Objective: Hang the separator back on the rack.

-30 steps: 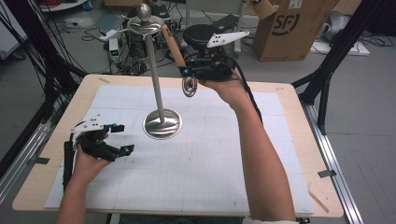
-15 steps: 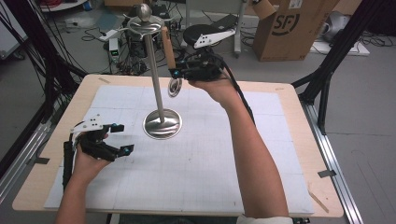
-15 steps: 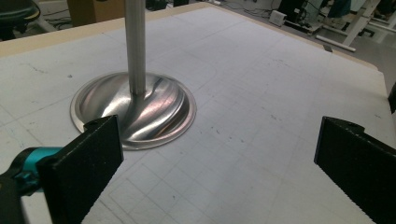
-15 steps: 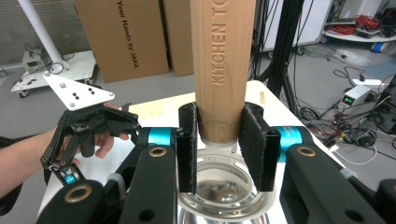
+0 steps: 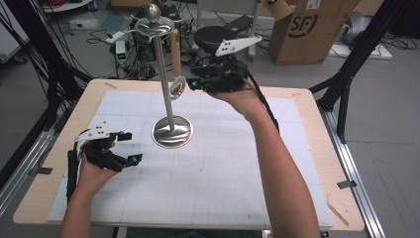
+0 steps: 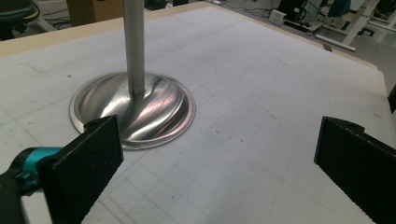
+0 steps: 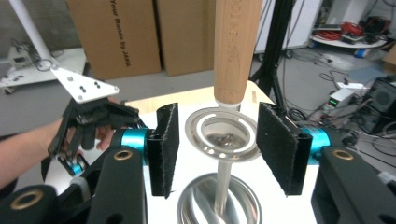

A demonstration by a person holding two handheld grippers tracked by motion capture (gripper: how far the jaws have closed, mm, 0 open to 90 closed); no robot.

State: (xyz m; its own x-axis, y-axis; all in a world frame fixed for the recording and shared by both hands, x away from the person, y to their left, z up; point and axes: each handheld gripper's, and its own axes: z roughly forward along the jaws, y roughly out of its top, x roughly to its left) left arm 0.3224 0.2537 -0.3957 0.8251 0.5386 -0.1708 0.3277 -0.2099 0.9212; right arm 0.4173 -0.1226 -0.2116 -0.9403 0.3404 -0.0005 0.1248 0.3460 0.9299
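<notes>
A steel stand [image 5: 164, 74] with a round base [image 6: 133, 109] rises from the white mat. From its top hooks hangs a utensil with a wooden handle [image 5: 176, 47] and a round metal head [image 7: 222, 135]. My right gripper [image 5: 191, 82] is held up level just right of the head. Its jaws have just been opening and now stand apart on both sides of the head, with the pads off it. My left gripper [image 5: 129, 147] rests low at the mat's left, open and empty, facing the stand's base.
The white gridded mat [image 5: 223, 168] covers most of the wooden table [image 5: 317, 148]. Behind the table stand a cardboard box [image 5: 307, 29], a black stool [image 5: 213, 35] and cables on the floor. Black frame legs [image 5: 346, 84] flank the right side.
The right gripper carried the utensil left to the stand. The handle went from tilted to hanging upright, and the jaws spread off the head. The left hand stayed put.
</notes>
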